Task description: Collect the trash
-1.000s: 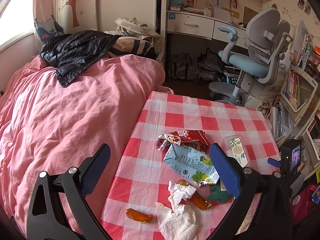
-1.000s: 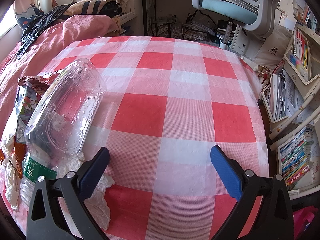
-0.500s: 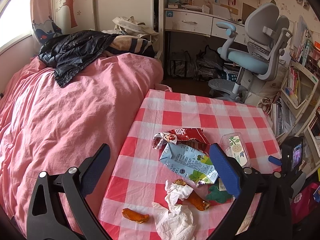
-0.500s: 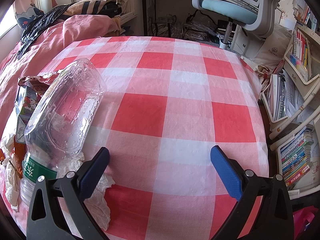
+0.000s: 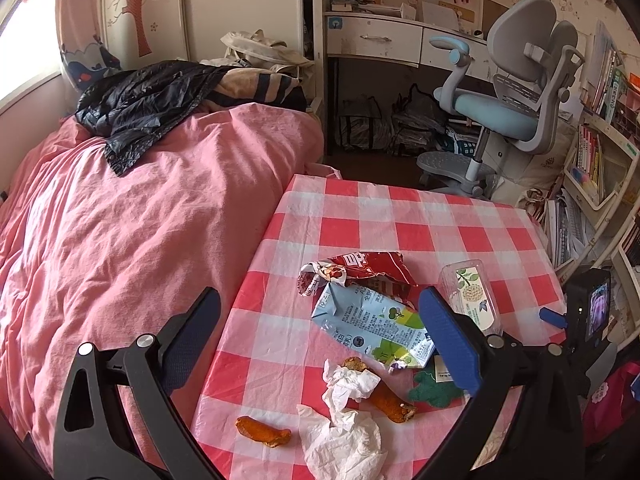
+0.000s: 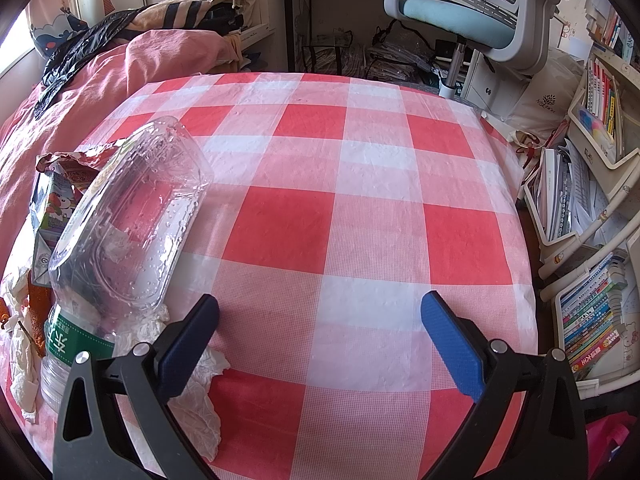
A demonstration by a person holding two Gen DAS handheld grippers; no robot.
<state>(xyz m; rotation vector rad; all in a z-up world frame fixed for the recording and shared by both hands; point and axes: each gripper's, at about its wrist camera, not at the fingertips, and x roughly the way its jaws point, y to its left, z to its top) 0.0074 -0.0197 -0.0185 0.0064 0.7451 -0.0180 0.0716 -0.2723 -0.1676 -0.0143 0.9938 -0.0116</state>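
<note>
My right gripper (image 6: 320,320), jaws spread and empty, sat nearest the plastic bottle (image 6: 120,232), which lay lengthwise just left, probably touching tissue (image 6: 200,392).

Daylight pours in from a blown-out window (image 5: 24,32) far left of the jaws, leaving the room bright and colours strong. Soft shadows fall right of the trash ahead of the jaws, and the bottle (image 6: 128,216) left of the right jaws carries small glints. Both views are sharp at centre, bowed hard by the fisheye, with dark vignetted corners.
</note>
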